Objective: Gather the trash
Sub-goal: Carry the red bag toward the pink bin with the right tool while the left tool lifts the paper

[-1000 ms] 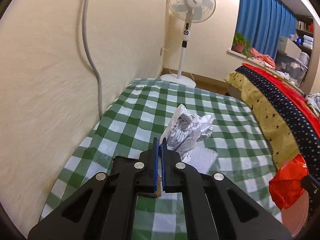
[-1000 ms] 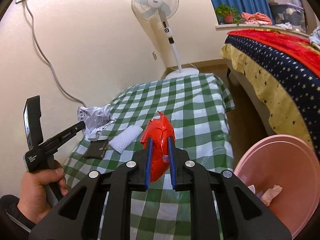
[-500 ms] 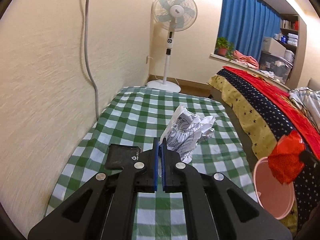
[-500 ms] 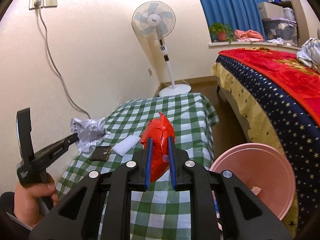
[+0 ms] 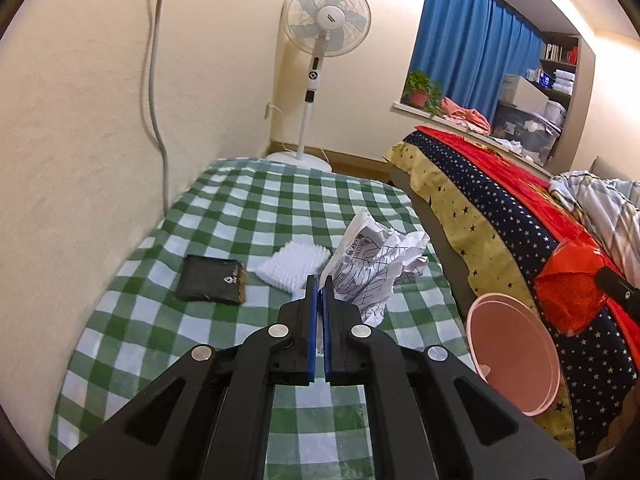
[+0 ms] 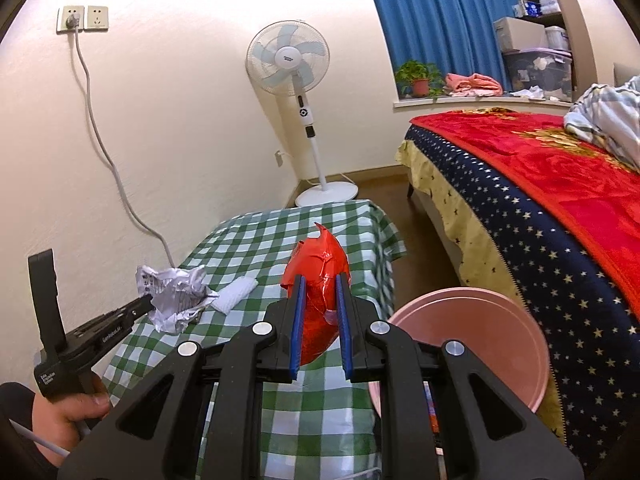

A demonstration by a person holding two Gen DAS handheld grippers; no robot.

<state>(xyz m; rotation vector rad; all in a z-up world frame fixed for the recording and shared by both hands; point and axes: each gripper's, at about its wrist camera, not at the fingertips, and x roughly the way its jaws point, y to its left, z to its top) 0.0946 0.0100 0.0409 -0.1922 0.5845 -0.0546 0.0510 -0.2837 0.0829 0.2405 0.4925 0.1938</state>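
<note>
Over checked cloth (image 5: 248,216), left gripper (image 5: 319,280) clamping crumpled paper (image 5: 372,264), right gripper (image 6: 320,280) clamping red wrapper (image 6: 320,268) (pink bin (image 6: 480,320) beside).

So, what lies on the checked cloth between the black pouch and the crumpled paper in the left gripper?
A white textured pad lies between the black pouch and the crumpled paper, shown in the left wrist view.

Home bedroom: bed (image 6: 540,184), standing fan (image 6: 294,64), blue curtains (image 6: 440,12).
</note>
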